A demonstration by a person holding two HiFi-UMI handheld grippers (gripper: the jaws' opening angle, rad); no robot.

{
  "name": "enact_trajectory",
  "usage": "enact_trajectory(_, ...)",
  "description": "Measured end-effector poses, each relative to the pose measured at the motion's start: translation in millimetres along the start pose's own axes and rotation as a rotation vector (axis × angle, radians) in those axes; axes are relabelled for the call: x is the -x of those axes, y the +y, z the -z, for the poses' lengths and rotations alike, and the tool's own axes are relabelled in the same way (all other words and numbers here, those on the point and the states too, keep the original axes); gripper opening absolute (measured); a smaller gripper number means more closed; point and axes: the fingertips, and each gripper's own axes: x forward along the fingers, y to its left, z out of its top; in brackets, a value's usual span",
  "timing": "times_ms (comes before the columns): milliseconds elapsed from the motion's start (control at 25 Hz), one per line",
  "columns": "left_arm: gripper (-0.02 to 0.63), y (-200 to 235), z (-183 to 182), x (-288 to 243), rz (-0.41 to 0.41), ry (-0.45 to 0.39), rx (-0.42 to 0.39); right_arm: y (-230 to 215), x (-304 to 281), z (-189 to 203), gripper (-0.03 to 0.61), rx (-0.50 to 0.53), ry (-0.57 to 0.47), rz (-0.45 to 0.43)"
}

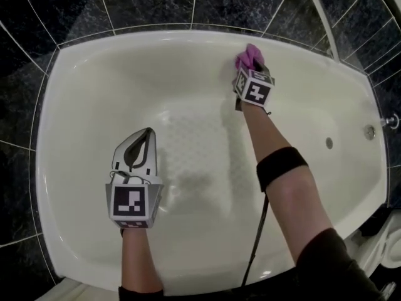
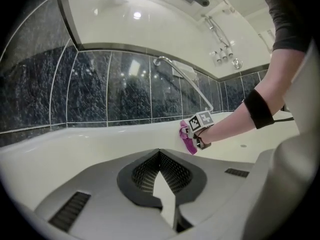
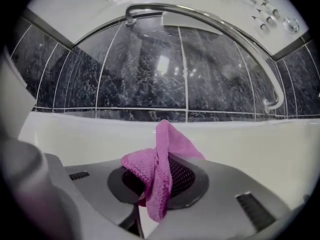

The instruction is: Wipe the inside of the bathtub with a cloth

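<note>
The white bathtub (image 1: 81,74) fills the head view. A pink cloth (image 1: 249,56) is pressed against the tub's far inner wall, just under the rim, and my right gripper (image 1: 251,66) is shut on it. Seen along the right gripper's own jaws, the cloth (image 3: 159,169) bunches up between them and hangs out in front of the wall. My left gripper (image 1: 146,135) hovers over the tub floor at the near left, with its jaws shut and nothing in them. In the left gripper view the jaw tips (image 2: 159,153) meet, and the cloth (image 2: 189,140) shows far off.
A ribbed anti-slip patch (image 1: 197,149) marks the tub floor. The drain (image 1: 329,143) and overflow fitting (image 1: 369,131) sit at the right end. Dark marbled tiles (image 1: 144,2) surround the tub. A chrome grab rail (image 3: 200,19) curves along the wall above.
</note>
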Motion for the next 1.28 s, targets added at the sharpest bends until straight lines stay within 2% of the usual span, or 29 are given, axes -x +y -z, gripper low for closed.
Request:
enact_trajectory(120, 0.000, 13, -3, 5, -0.033, 0.001, 0.022, 24, -3, 2, 0.089, 0.004, 0.008, 0.020)
enact_trajectory(200, 0.000, 21, -8, 8, -0.068, 0.011, 0.049, 46, -4, 1, 0.089, 0.033, 0.007, 0.001)
enact_trajectory(480, 0.000, 50, -5, 20, -0.167, 0.021, 0.125, 201, -2, -19, 0.089, 0.175, -0.039, -0.261)
enact_trajectory(640, 0.000, 66, 2, 27, -0.201, 0.012, 0.102, 271, -1, -21, 0.089, 0.202, -0.050, -0.351)
enact_trajectory(800, 0.000, 72, -4, 30, -0.227, 0.019, 0.164, 339, 1, -16, 0.089, 0.252, -0.043, -0.462)
enact_trajectory(1000, 0.000, 81, 2, 34, -0.250, 0.025, 0.174, 427, 4, -10, 0.087, 0.280, -0.025, -0.606)
enact_trajectory(1160, 0.000, 89, 8, 38, -0.264, 0.010, 0.152, 467, 5, 6, 0.087, 0.280, 0.037, -0.692)
enact_trajectory(1280, 0.000, 89, 10, 39, -0.264, 0.014, 0.150, 456, 7, 3, 0.089, 0.259, 0.020, -0.675)
